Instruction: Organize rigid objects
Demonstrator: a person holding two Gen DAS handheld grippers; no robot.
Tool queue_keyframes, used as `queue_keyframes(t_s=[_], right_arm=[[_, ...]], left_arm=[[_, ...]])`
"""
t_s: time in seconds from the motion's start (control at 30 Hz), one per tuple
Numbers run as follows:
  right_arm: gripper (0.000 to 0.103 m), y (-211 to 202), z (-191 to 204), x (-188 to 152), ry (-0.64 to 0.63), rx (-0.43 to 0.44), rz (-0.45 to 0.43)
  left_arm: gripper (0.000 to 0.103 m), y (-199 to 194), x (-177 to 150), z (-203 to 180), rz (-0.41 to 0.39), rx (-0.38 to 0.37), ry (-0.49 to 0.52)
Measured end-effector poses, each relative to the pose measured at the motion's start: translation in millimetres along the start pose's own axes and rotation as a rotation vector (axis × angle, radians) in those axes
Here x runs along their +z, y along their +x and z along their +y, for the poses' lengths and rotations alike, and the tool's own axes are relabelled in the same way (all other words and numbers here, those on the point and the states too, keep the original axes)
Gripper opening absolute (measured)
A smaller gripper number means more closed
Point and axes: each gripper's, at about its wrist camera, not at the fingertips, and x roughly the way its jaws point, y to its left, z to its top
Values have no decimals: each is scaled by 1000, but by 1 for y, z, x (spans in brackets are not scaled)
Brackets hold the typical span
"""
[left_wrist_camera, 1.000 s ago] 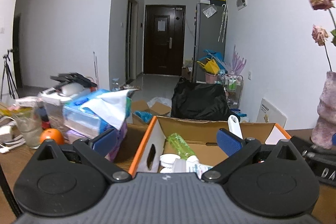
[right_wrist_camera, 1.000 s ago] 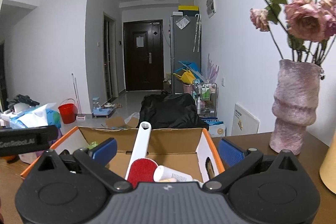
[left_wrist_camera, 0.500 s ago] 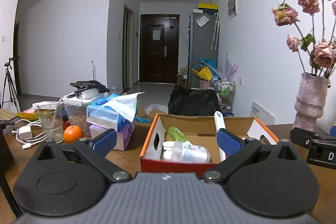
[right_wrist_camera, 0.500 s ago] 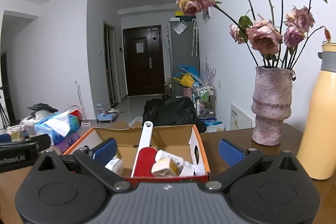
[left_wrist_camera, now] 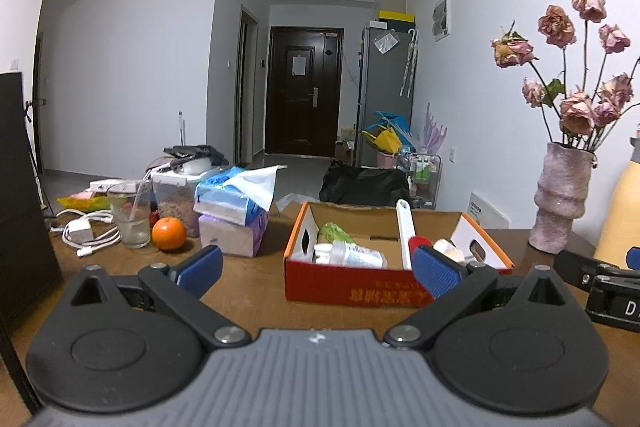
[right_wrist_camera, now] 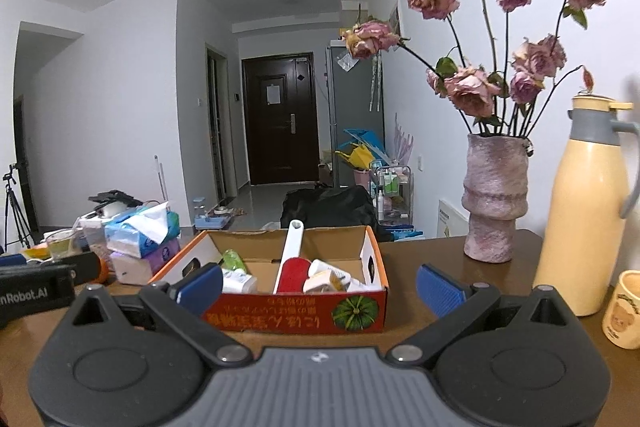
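Observation:
An open red-and-orange cardboard box (left_wrist_camera: 352, 291) stands on the brown table, also in the right wrist view (right_wrist_camera: 288, 315). It holds a white-handled red lint brush (right_wrist_camera: 291, 267), a white bottle (left_wrist_camera: 352, 255), a green bottle (left_wrist_camera: 334, 231) and small white containers (right_wrist_camera: 326, 277). My left gripper (left_wrist_camera: 316, 269) is open and empty, a little short of the box front. My right gripper (right_wrist_camera: 318, 285) is open and empty, also short of the box.
Left of the box stand stacked tissue packs (left_wrist_camera: 234, 215), an orange (left_wrist_camera: 169, 234), a glass (left_wrist_camera: 130, 217) and white cables (left_wrist_camera: 86, 233). To the right stand a pink vase with dried roses (right_wrist_camera: 494, 203), a yellow thermos (right_wrist_camera: 586, 211) and a cream mug (right_wrist_camera: 624, 309).
Both grippers have pulled back from above the box towards the near side of the table, open and empty throughout. The box now shows whole, with its front face visible.

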Motion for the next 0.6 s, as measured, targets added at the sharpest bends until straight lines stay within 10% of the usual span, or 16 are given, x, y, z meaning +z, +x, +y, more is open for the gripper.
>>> queue_keyframes(t_s=[0.6], right_arm=[[103,-125,8,-40,-68,-21,41]], left_arm=[[103,-117,-43,2,41,-56,69]])
